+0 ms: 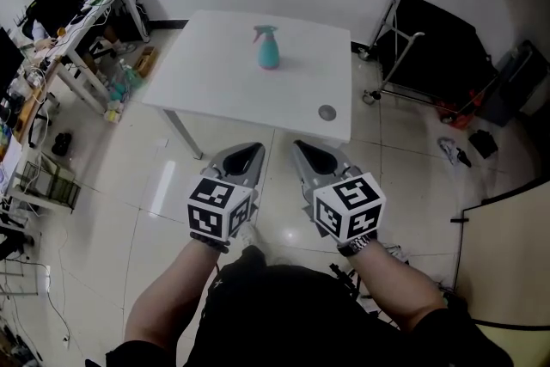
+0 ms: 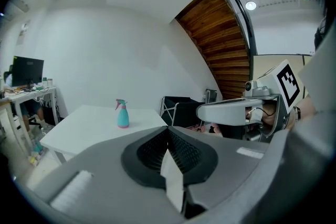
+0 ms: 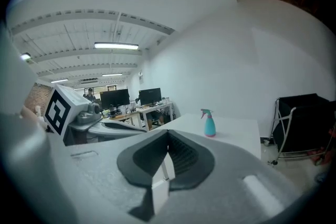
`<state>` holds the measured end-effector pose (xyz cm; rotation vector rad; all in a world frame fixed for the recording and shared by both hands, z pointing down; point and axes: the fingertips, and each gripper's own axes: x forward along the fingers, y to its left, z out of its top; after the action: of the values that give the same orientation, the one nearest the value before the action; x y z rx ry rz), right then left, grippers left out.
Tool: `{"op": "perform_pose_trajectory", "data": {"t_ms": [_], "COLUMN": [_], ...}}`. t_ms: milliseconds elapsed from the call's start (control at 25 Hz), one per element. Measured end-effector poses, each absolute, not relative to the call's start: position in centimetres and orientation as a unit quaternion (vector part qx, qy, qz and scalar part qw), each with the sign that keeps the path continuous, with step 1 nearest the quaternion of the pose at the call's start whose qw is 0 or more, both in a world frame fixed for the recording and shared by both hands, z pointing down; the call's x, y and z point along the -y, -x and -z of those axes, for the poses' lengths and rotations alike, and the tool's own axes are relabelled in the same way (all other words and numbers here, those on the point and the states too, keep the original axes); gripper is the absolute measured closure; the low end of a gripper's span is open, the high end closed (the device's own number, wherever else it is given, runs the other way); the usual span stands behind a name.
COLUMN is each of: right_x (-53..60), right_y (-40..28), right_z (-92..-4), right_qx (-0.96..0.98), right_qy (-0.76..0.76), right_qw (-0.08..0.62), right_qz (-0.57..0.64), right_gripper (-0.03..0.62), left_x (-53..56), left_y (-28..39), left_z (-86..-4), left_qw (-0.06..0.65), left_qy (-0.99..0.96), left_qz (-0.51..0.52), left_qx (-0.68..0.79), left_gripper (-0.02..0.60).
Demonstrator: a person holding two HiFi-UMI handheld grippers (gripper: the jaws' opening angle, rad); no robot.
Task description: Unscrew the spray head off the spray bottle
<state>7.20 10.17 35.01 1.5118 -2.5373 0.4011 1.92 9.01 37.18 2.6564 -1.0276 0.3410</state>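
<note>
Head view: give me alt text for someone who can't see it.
A teal spray bottle stands upright on a white table, its head on. Nearer, the left gripper and right gripper are shut and empty, short of the table.

1. The left gripper (image 1: 247, 155) is held out in front of the body, its jaws pressed together with nothing between them.
2. The right gripper (image 1: 306, 155) sits just beside it, its jaws likewise together and empty.
3. The left forearm (image 1: 165, 296) and right forearm (image 1: 397, 281) are bare and reach forward.
</note>
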Motion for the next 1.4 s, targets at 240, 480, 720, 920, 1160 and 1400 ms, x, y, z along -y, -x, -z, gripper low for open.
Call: {"op": "perform_pose_trajectory", "data": {"t_ms": [240, 480, 720, 920, 1160, 1400], "right_x": [-6.2, -2.7, -0.4, 0.9, 2.4, 4.6], "right_y": [-5.9, -4.2, -3.0, -2.5, -2.8, -4.1], "right_z": [-35.0, -35.2, -35.3, -35.3, -35.7, -36.3], "right_qx": [0.842, 0.832, 0.824, 0.821, 0.817, 0.816], "right_qy": [-0.515, -0.529, -0.541, -0.545, -0.551, -0.552], "right_qw": [0.089, 0.096, 0.103, 0.107, 0.109, 0.107], "right_qz": [-0.133, -0.136, -0.136, -0.132, -0.131, -0.133], "right_gripper": [0.603, 0.603, 0.603, 0.603, 0.603, 0.603], "left_x": [-4.7, -1.2, 1.5, 2.9, 4.6, 6.9], "left_y": [-0.6, 1.0, 2.0, 2.4, 2.2, 1.0], "left_z": [-37.4, -37.9, -38.1, -38.2, -38.9, -39.9], "left_qw": [0.139, 0.146, 0.142, 0.139, 0.139, 0.139], "left_qy": [-0.921, -0.925, -0.930, -0.933, -0.934, -0.932], "left_qz": [-0.117, -0.126, -0.124, -0.124, -0.128, -0.136], "left_qx": [0.345, 0.327, 0.314, 0.309, 0.304, 0.305], "left_gripper": [0.571, 0.571, 0.571, 0.571, 0.571, 0.560]}}
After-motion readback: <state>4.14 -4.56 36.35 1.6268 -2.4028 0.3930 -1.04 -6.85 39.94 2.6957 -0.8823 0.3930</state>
